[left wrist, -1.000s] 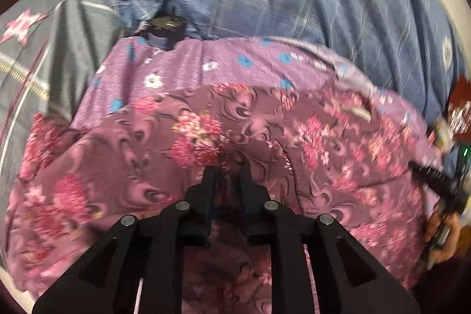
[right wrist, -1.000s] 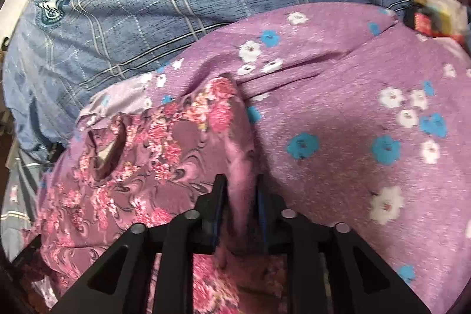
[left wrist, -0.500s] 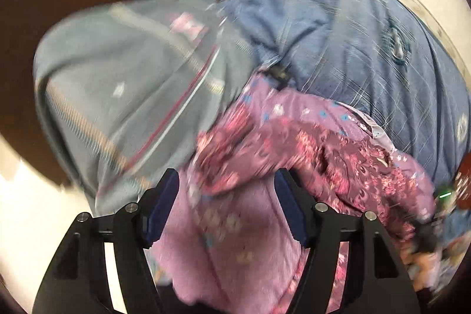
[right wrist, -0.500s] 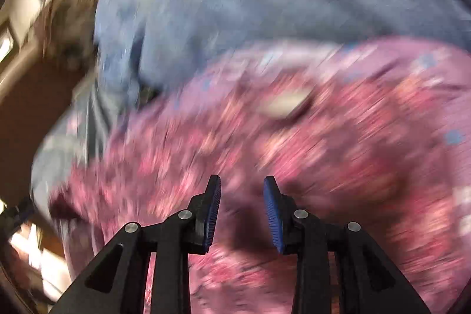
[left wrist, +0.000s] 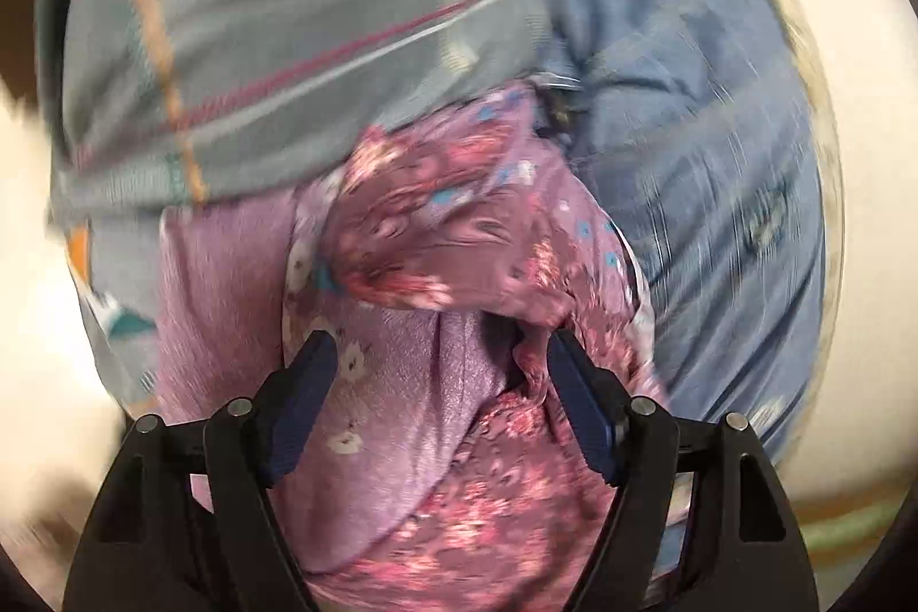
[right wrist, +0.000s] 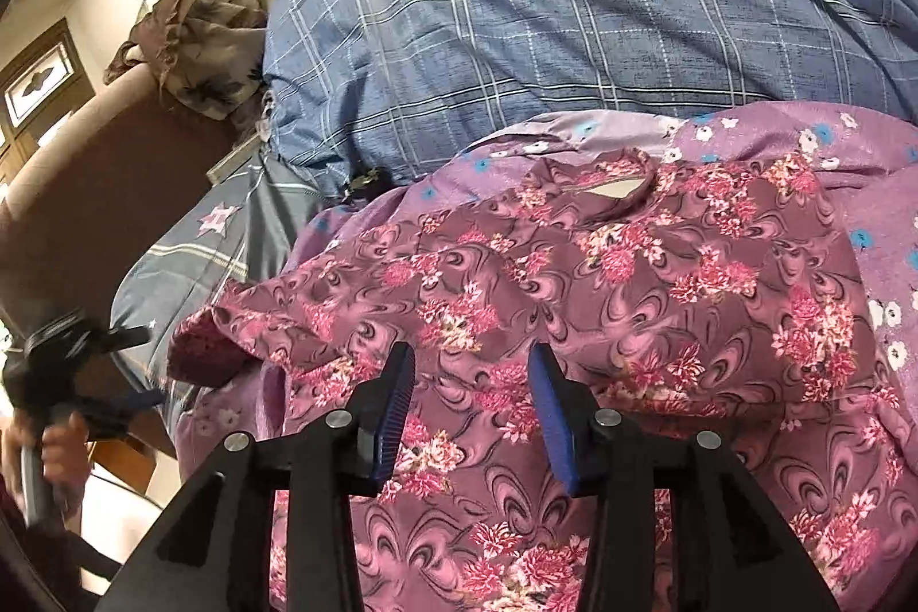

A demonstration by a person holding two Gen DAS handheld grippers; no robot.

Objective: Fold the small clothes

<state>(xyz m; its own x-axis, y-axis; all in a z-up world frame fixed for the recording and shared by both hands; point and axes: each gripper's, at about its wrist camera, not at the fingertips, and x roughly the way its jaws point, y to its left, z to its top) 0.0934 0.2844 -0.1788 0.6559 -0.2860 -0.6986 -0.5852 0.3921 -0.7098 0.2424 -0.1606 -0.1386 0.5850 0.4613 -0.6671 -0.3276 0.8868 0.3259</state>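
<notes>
Floral garment, soft, creased, swirl-printed, lies centre frame on lilac flowered cloth | left gripper jaws just widened, released over rumpled folds | right gripper jaws just parted, gripping nothing | blue checked sheet upper frame

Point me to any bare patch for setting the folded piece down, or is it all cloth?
Mostly cloth. The flattest free patch is the blue checked sheet beyond the floral garment, past its crest print. The lilac flowered cloth shows bare at far right. Crowded at left: grey striped cloth, crumpled fabric on the brown sofa arm.
</notes>
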